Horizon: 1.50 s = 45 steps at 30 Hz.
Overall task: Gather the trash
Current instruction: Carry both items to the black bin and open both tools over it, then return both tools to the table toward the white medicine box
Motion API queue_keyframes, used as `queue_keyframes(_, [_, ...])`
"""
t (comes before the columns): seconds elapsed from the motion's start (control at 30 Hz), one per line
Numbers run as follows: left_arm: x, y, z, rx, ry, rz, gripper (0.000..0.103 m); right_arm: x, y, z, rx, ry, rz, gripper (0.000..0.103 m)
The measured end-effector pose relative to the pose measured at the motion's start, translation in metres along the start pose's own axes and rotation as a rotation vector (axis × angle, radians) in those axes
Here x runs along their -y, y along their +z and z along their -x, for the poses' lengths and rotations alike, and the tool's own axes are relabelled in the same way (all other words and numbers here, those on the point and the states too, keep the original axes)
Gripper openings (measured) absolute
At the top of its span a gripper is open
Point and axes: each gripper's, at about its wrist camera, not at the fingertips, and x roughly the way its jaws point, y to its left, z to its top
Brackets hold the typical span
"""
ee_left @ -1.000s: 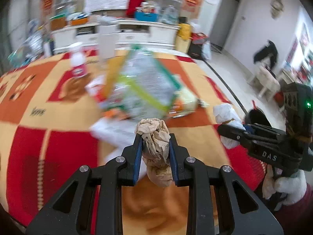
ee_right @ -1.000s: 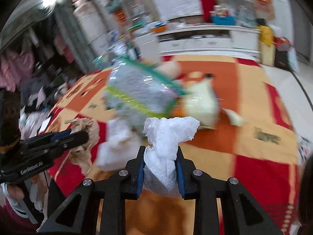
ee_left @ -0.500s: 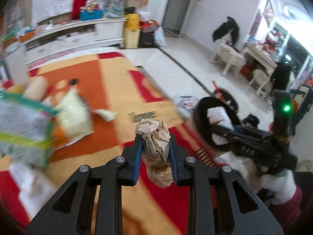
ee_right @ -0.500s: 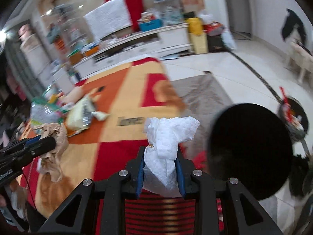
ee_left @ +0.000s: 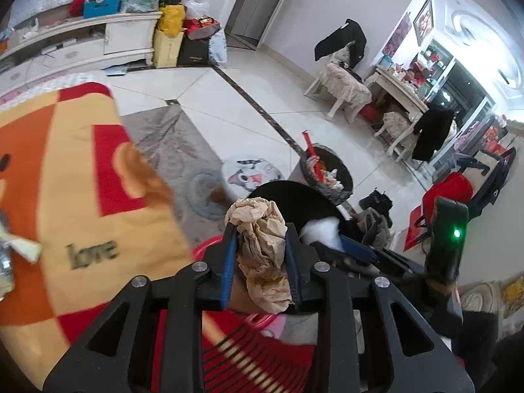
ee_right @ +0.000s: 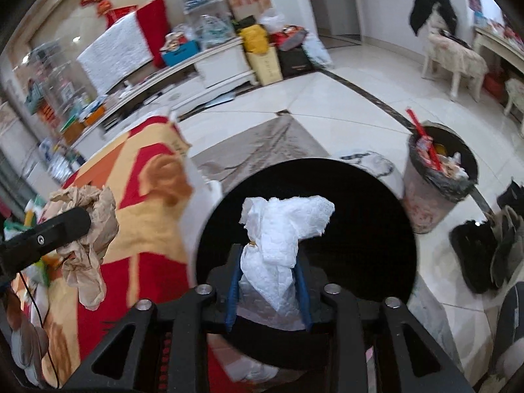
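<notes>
My left gripper (ee_left: 260, 239) is closed on a crumpled brown paper wad (ee_left: 262, 229), and its jaws are opening with the wad still pressed between the blue pads. My right gripper (ee_right: 268, 255) holds a white tissue (ee_right: 281, 226) directly over the round mouth of a black bin (ee_right: 360, 216). Its jaws are opening too, and the tissue still stands between the pads. In the left wrist view the right gripper (ee_left: 327, 239) and white tissue (ee_left: 319, 227) hang above the black bin (ee_left: 288, 196). The left gripper (ee_right: 82, 219) with the brown wad (ee_right: 88, 229) is to the bin's left.
A second bin (ee_right: 439, 177), lined with a bag and full of rubbish, stands on the tiled floor beyond the black one. The table's orange, red and yellow cloth (ee_left: 65, 196) lies to the left. A red slotted plastic thing (ee_left: 249, 353) sits below the grippers. Shoes (ee_right: 484, 252) lie at the right.
Both grippers have swung right, away from the littered table and over its edge to the black bin. The right gripper now sits above the bin's mouth. Both wads stay between the pads.
</notes>
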Motion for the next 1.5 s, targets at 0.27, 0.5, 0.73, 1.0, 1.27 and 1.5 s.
queue_keyframes(0.27, [-0.003, 0.001, -0.025, -0.045, -0.053, 0.031, 0.057, 0.022, -0.007, 0.007, 0.011, -0.003, -0.052, 0.072])
queue_keyframes(0.5, [-0.011, -0.009, -0.002, -0.005, 0.060, -0.008, 0.057, 0.008, -0.013, 0.006, 0.016, 0.003, -0.028, 0.072])
queue_keyframes(0.73, [-0.025, -0.026, 0.018, 0.045, 0.201, -0.032, 0.057, -0.016, -0.020, 0.002, 0.013, -0.009, 0.025, 0.072])
queue_keyframes(1.0, [-0.043, -0.044, 0.044, 0.068, 0.273, -0.016, 0.057, -0.044, -0.026, 0.002, 0.008, 0.001, 0.070, 0.072])
queue_keyframes(1.27, [-0.071, -0.061, 0.077, 0.075, 0.322, 0.024, 0.057, -0.082, -0.032, 0.003, -0.001, 0.043, 0.119, 0.073])
queue_keyframes(1.5, [-0.095, -0.078, 0.106, 0.085, 0.358, 0.067, 0.057, -0.119, -0.041, -0.003, -0.027, 0.083, 0.169, 0.073])
